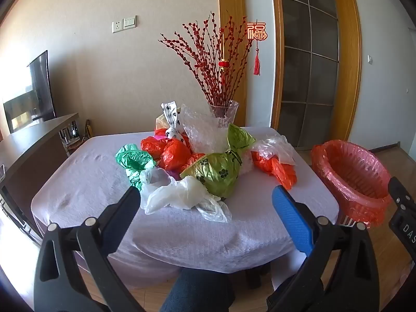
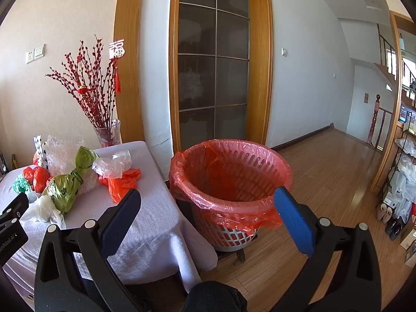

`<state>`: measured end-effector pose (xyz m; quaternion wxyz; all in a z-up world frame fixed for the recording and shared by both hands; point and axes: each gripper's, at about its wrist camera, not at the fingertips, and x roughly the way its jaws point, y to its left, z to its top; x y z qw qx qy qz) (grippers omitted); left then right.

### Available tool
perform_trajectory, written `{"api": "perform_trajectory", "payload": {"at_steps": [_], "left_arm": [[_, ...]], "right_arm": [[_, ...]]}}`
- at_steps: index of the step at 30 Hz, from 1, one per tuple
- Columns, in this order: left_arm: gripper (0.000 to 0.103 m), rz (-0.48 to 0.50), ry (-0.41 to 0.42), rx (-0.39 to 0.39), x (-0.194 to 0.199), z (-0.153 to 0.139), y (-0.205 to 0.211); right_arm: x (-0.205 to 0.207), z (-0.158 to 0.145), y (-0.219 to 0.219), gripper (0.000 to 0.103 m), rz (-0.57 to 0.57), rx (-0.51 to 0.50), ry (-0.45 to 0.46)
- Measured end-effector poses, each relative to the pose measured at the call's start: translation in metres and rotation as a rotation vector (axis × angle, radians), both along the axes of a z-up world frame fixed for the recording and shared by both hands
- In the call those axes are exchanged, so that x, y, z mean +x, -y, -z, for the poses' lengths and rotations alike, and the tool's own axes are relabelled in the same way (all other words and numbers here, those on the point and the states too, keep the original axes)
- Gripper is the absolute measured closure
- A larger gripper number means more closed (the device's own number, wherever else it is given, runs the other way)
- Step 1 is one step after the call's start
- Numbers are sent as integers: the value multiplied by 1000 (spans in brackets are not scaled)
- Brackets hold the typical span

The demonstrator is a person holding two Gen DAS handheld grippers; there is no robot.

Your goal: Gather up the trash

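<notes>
A heap of crumpled plastic bags lies on the white-clothed table (image 1: 85,179): a white bag (image 1: 176,195) nearest, a green paw-print bag (image 1: 215,174), a teal bag (image 1: 132,161), red bags (image 1: 171,153), an orange bag (image 1: 280,169), bubble wrap (image 1: 202,130). My left gripper (image 1: 205,195) is open and empty, just short of the white bag. A bin lined with a red bag (image 2: 231,179) stands right of the table. My right gripper (image 2: 208,200) is open and empty, in front of the bin's rim. The heap also shows in the right wrist view (image 2: 65,184).
A glass vase of red branches (image 1: 223,111) stands at the table's far edge behind the heap. A dark counter (image 1: 33,140) is to the left. A glass door (image 2: 213,72) is behind the bin. Wooden floor (image 2: 325,171) and shelves (image 2: 403,182) lie to the right.
</notes>
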<state>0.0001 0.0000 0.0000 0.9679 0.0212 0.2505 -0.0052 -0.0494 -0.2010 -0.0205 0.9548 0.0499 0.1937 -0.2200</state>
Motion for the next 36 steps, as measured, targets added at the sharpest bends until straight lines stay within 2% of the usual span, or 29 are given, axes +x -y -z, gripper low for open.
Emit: {"api": "perform_trajectory", "payload": {"at_steps": [36], "left_arm": [[4,-1,-4,-3,-1,0,0]], "right_arm": [[1,1,-1,2,1,-5,-3]]}}
